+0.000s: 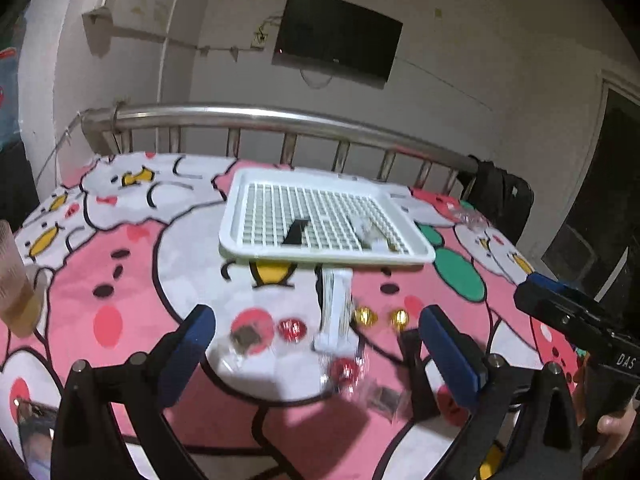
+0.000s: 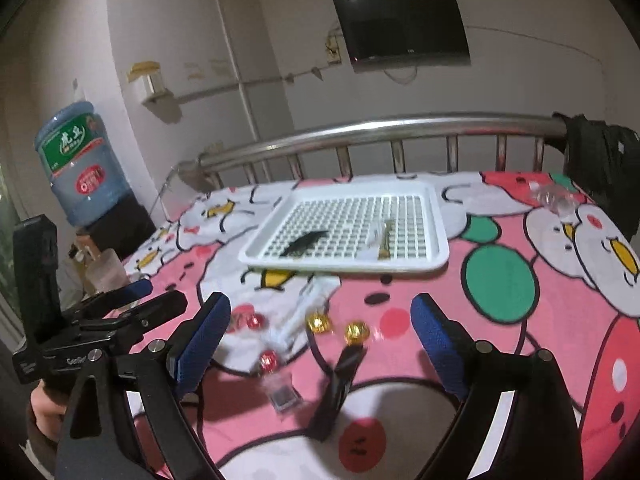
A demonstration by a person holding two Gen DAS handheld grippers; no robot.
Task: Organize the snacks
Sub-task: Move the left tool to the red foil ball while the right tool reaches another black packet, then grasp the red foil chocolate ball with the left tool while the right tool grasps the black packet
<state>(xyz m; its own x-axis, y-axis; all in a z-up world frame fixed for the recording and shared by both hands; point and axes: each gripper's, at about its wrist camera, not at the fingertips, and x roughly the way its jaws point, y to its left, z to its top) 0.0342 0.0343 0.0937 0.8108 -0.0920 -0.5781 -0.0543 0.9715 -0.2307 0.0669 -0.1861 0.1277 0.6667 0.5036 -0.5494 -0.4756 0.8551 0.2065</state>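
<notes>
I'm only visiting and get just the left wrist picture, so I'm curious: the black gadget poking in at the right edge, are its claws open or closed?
Observer: Open. The right wrist view shows the right gripper with its blue pads wide apart, gripping nothing.
Visitor: And the bluish blur at my far left edge?
Observer: A big blue water jug with a green label, standing on a dark stand beside the bed.
Visitor: What holds the tool I'm looking through?
Observer: A person's hand, wrapped around the handle below the left gripper.
</notes>
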